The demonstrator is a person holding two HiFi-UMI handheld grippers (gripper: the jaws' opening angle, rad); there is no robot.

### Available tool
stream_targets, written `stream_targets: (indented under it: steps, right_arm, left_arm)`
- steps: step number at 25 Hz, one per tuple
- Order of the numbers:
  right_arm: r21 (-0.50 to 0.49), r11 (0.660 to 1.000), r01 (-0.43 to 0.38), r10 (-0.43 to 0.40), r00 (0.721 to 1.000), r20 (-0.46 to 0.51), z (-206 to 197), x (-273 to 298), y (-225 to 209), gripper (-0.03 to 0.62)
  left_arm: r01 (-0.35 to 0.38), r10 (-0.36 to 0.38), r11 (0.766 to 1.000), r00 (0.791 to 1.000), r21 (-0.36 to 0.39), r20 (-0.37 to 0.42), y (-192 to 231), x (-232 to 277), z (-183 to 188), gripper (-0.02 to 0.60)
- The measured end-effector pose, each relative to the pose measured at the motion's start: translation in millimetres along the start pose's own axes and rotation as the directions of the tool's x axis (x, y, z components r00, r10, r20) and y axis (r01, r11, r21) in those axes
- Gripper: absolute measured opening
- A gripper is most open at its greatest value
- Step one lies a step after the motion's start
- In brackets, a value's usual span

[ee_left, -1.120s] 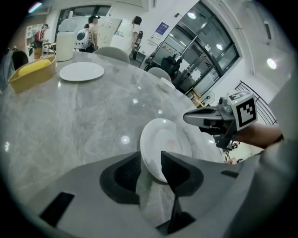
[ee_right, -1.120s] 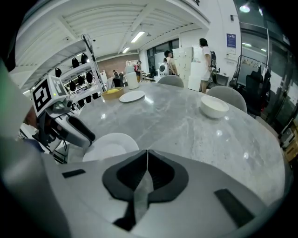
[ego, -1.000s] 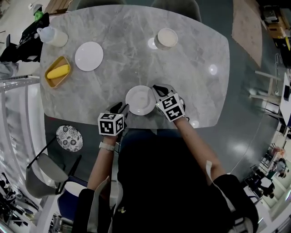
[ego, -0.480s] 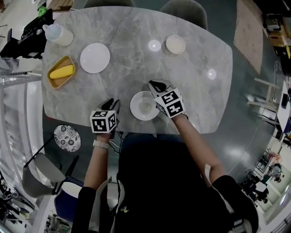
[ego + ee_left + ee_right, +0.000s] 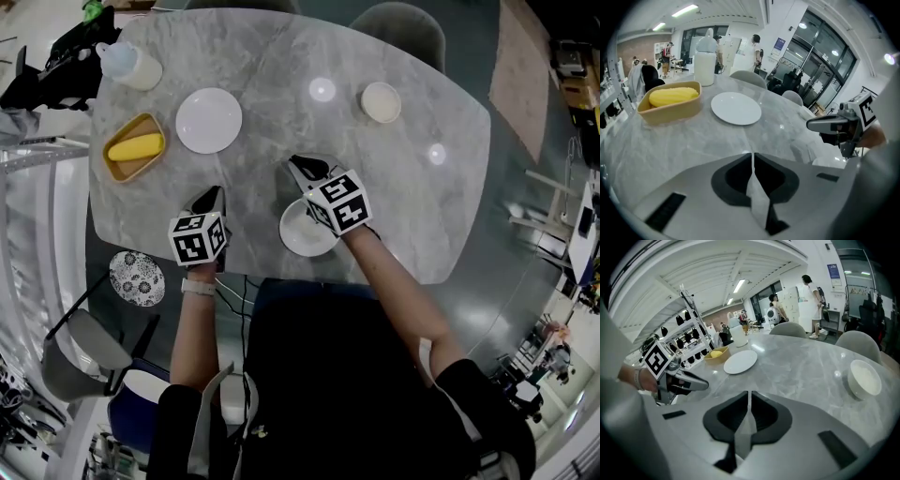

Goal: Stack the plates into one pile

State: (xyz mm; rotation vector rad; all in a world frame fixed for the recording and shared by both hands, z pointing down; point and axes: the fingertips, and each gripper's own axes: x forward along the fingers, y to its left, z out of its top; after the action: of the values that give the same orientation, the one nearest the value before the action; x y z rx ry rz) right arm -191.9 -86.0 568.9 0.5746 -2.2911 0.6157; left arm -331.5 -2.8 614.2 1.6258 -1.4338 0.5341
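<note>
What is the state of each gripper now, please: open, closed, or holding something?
Left gripper: its jaws have just been closing and are now together, with nothing between them.
Right gripper: closed, holding nothing.

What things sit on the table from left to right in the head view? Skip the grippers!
tray → far plate → near plate → bowl

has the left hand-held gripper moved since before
Yes, the left hand-held gripper moved toward the flat white plate; its jaws have just been closing, nothing between them.
</note>
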Motion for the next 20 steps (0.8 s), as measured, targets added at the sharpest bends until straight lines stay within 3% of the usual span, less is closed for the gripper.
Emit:
stream_targets:
  steps: [7, 20]
  right_arm:
    - [0.025, 0.998, -0.064, 0.063, 0.998, 0.013, 31.0, 36.9, 11.9, 0.020]
    - [0.154, 0.981, -0.118, 0.113, 0.993, 0.045, 55.4, 84.4, -2.5, 0.028]
  left_arm:
    - [-0.059, 0.059, 0.998, 0.997, -0.002, 0.056, 38.5, 5.3, 36.3, 0.011]
    - [-0.116, 0.114, 0.993, 0.984, 0.012, 0.136, 69.5, 26.5, 85.8, 0.011]
